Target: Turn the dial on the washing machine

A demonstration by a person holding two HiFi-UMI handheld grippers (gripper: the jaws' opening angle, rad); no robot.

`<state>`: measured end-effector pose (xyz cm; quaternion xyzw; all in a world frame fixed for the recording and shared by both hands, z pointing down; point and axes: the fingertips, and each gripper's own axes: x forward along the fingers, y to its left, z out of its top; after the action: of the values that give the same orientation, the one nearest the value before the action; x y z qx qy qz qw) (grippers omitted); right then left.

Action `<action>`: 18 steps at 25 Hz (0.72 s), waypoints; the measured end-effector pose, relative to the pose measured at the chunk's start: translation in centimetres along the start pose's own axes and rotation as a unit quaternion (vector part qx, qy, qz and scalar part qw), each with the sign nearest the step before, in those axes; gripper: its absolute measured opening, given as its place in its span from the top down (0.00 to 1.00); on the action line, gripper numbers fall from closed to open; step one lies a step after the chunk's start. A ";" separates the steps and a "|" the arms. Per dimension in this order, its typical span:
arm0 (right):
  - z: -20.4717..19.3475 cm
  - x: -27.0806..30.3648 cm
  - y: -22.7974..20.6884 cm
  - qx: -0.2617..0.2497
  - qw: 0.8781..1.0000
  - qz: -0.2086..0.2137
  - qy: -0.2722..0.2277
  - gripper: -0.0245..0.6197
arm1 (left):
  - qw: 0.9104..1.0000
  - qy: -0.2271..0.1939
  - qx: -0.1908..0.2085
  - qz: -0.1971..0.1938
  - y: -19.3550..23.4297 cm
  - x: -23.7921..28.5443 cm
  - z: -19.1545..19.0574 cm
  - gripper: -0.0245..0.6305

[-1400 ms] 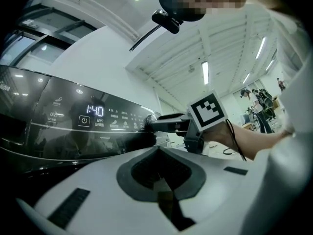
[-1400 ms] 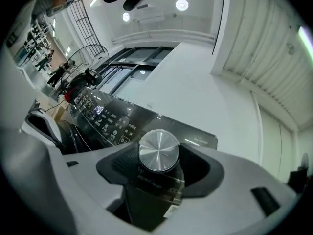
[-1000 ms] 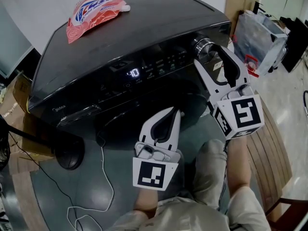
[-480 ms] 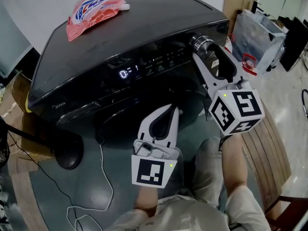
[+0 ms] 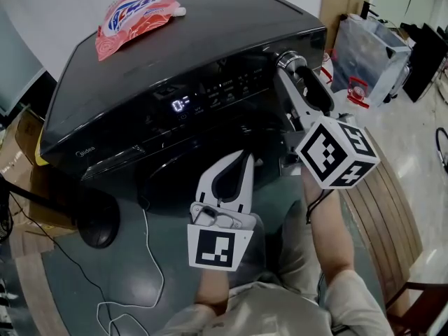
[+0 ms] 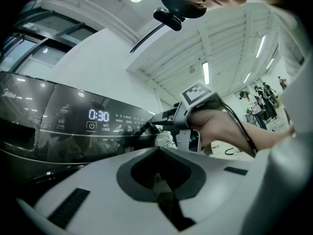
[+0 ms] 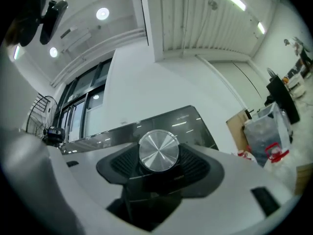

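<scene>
Detergent pouch (image 5: pixel 136 16) lies on the far left of the washing machine (image 5: pixel 175 68) lid. The lit display (image 5: pixel 180 104) sits on the dark front panel, left of centre.

Left gripper (image 5: pixel 248 158): held low in front of the machine, below the panel, with its marker cube (image 5: pixel 218 247) nearest the person. The gripper points up the head view toward the machine front. Its fingers are together with nothing between them, and they touch nothing that can be made out.

Dial (image 7: pixel 158 151): a short silver cylinder at the right end of the front panel. Its round brushed face looks straight out toward the person and the right gripper's camera. Its axis runs out of the panel, in line with the right gripper.

Right gripper (image 5: pixel 299 75): reaches forward from the person's forearm (image 5: pixel 329 222) to the panel's right end. Its marker cube (image 5: pixel 336 151) sits corner-up, so the gripper is rolled about its own line. Its fingers are clamped on the dial, one dark pad against each side of the rim.

A clear plastic bag (image 5: pixel 367 54) stands on the floor, right of the machine.
</scene>
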<state>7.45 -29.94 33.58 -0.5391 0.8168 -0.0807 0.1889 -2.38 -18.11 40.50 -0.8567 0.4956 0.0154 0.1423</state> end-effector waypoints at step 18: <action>0.1 -0.4 0.7 -0.362 0.928 0.078 0.035 0.44 | 1.000 -0.005 -0.002 -0.001 -0.4 0.0 0.1 0.94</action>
<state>7.02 -29.30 33.30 -0.5026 0.8359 0.2167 -0.0427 -2.03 -17.86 40.50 -0.8572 0.4941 0.0208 0.1435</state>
